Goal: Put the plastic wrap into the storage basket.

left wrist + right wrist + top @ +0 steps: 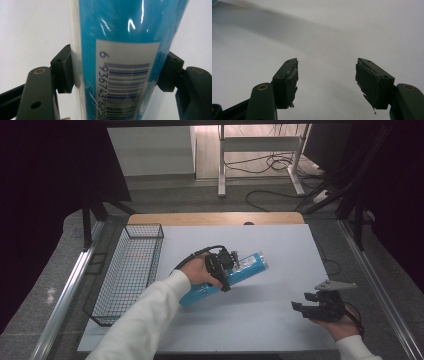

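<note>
A white, matte-topped table with a strip of pale wood along its far edge (280, 245) carries the scene, ringed by grey speckled floor and metal rails. At the table's left side stands a long rectangular basket of black wire mesh (131, 270), its grid open to the surface below.

Near the middle of the table, a bright blue cylindrical tube wrapped in glossy clear film (245, 266) lies at a slant, one end pointing toward the far right, the other hidden under the person's white-sleeved left hand (197, 271). The black left gripper (223, 270) is clamped across the tube's middle; in the left gripper view its two black pads press against either side of the shiny wrapper. That view brings a white rectangular barcode label (125, 82) close: dark bars with the digits "6 936743 82050" running lengthwise, the last figures cut off at the frame edge. Highlights streak the crinkled film.

At the near right, well apart from the tube, the black right gripper topped by a grey three-cornered plate (306, 303) rests in the person's right hand (340, 322). Its jaws stand spread with nothing between them, the worn pads (290, 82) frayed at the edges above bare white tabletop.
</note>
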The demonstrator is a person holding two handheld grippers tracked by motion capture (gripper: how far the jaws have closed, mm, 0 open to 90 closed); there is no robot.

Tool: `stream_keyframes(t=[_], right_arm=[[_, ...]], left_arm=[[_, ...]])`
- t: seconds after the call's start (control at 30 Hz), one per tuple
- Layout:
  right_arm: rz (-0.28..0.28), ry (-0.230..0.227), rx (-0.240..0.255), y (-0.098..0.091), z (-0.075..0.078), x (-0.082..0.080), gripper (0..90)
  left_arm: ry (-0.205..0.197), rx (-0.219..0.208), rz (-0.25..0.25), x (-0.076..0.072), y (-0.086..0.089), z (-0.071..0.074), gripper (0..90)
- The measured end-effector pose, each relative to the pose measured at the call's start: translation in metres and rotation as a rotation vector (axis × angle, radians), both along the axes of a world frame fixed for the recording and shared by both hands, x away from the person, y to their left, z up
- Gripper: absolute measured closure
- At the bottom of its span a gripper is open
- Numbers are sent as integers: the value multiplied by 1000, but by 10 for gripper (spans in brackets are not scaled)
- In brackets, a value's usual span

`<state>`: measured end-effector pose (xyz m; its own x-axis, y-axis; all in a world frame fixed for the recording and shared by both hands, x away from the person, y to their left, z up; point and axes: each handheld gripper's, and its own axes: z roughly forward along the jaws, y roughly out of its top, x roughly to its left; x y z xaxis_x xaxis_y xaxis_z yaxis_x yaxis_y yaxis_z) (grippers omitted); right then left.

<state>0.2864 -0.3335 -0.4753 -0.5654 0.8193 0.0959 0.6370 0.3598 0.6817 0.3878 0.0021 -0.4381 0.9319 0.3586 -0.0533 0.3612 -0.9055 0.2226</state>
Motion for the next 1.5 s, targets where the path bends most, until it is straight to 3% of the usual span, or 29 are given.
stream_keyframes(t=[0.13,0.23,0.5,0.67,1.0,1.5], right_arm=[[-1,0,1,0,0,0,348],[0,0,-1,1,0,0,349],[-4,-4,0,-1,0,0,354],[-8,-4,2,-2,-1,0,353],[0,-11,4,1,1,0,353],[13,-13,-3,5,2,1,353]], left_arm=[[10,9,24,1,4,4,313],[-4,9,32,0,2,0,313],[-14,26,28,-1,-1,-2,315],[-4,14,61,1,10,19,317],[-72,-17,130,-2,49,77,317],[-97,14,236,-8,98,107,317]])
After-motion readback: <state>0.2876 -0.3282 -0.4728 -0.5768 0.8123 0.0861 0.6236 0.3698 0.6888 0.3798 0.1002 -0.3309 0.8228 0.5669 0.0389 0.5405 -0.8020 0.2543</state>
